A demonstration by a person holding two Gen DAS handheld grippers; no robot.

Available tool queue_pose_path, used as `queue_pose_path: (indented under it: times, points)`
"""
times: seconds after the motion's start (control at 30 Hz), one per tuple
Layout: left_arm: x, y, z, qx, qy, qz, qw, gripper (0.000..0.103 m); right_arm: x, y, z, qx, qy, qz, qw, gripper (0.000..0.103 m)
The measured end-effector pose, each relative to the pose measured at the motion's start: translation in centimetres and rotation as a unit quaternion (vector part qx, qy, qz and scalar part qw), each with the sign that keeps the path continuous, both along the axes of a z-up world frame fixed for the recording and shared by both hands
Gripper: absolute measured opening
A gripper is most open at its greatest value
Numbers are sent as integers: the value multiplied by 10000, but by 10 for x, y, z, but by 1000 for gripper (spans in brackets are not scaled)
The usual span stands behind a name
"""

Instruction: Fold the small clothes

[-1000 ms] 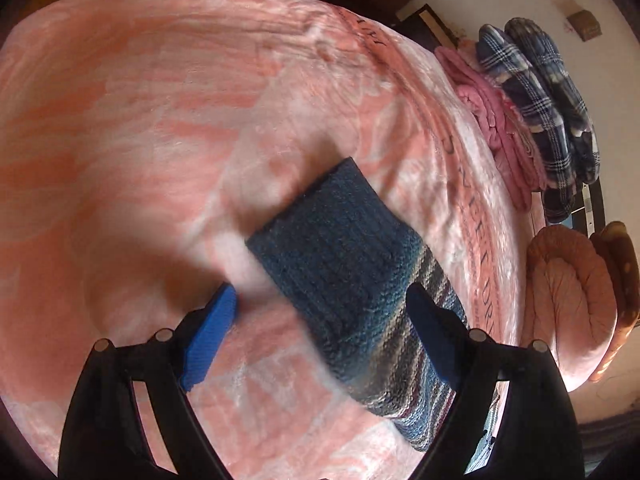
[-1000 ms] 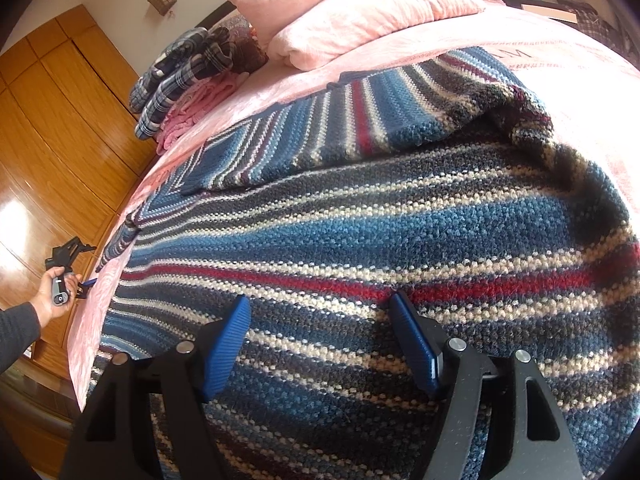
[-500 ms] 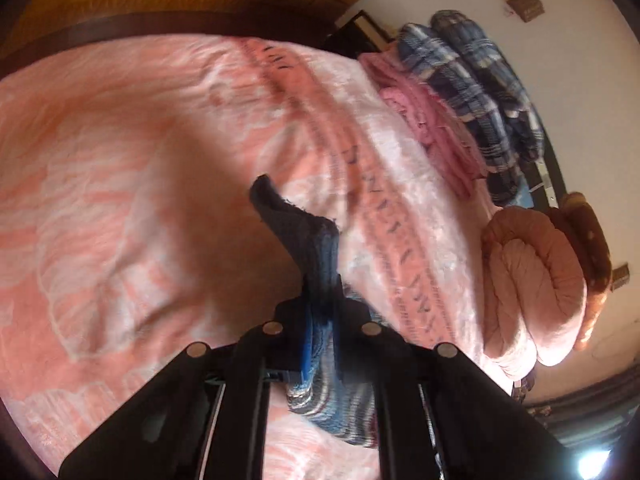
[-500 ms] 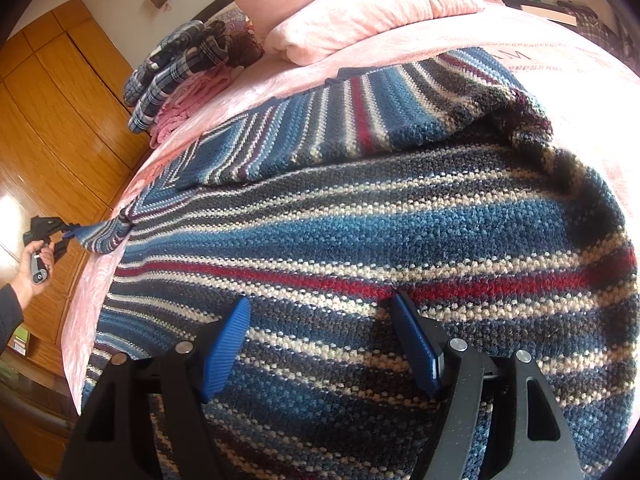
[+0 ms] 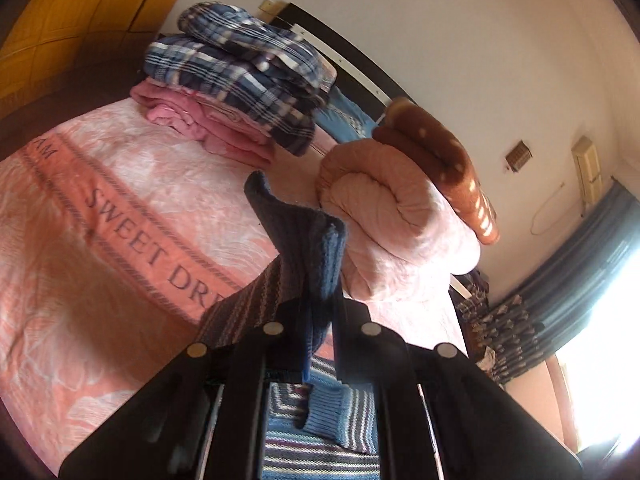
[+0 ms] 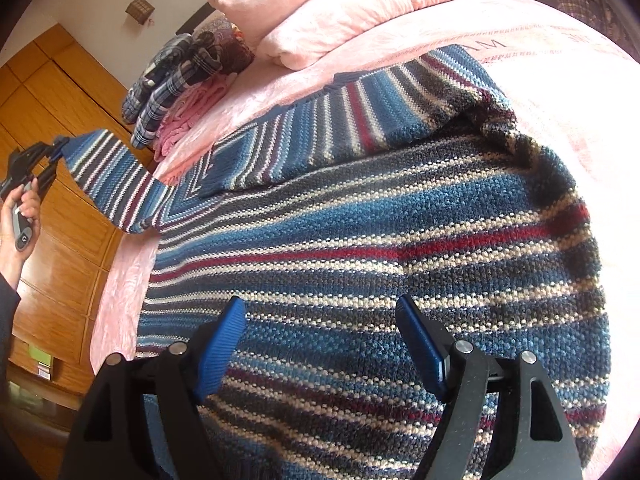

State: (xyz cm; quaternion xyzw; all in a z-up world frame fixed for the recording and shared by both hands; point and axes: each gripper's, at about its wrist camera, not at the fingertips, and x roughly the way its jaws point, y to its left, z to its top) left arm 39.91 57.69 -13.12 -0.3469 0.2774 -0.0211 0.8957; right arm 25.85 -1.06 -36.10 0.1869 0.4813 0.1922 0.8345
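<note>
Sweater: a striped knit sweater point(image 6: 400, 248) in blue, grey, cream and dark red lies spread on the pink bedspread point(image 6: 560, 92), body flat, one sleeve point(image 6: 116, 176) lifted off the bed at the edge nearest the wooden wardrobe point(image 6: 60, 184).
Left gripper: the left gripper point(image 5: 316, 320) has its black fingers drawn together, clamped on the dark blue cuff point(image 5: 304, 236) of that sleeve; the cuff sticks up past the fingertips, the striped part hangs below them.
Left hand: seen from the right wrist view, a hand point(image 6: 22, 216) holds the gripper handle off the side of the bed, beside the sweater's raised sleeve.
Right gripper: the right gripper point(image 6: 320, 344) sits low over the sweater's body, its blue-padded fingers point(image 6: 220, 348) wide apart with nothing between them; whether the tips touch the knit cannot be told.
Other sleeve: folded across the sweater's upper part, on the side toward the pillows point(image 6: 340, 12).
Folded pile: plaid point(image 5: 244, 76) and pink point(image 5: 208, 128) clothes are stacked at the head of the bed, beyond the sweater.
Rolled quilt: a pink quilt point(image 5: 396, 232) lies beside that pile, a brown spotted blanket point(image 5: 444, 160) on top.
</note>
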Motion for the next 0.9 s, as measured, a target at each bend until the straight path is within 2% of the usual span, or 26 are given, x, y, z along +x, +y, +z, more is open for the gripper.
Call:
queue_pose_path:
  times: [0.13, 0.3, 0.6, 0.7, 0.77, 0.8, 0.87, 0.9]
  points:
    - [24, -63, -12, 47, 44, -460, 9989, 6, -1, -7, 7, 59, -38, -83, 9999, 80]
    - [53, -138, -50, 110, 282, -964, 9949, 6, 5, -17, 8, 155, 22, -250, 9996, 83]
    - [86, -235, -149, -39, 889, -1518, 9844, 6, 20, -24, 6, 102, 76, -261, 9996, 83]
    - [91, -260, -185, -7, 1170, -1694, 9786, 7, 31, -22, 8, 18, 121, -263, 9996, 83]
    - [92, -272, -207, 45, 1385, -1862, 9727, 19, 44, -20, 13, 144, 132, -283, 9994, 83]
    - [89, -276, -215, 42, 1461, -1891, 9710, 28, 52, -20, 15, 258, 149, -295, 9991, 83]
    - [76, -275, -224, -87, 1462, -1906, 9707, 41, 70, -19, 22, 637, 212, -296, 9973, 83]
    - [66, -271, -225, -146, 1439, -1867, 9717, 54, 82, -16, 25, 862, 284, -256, 9955, 82]
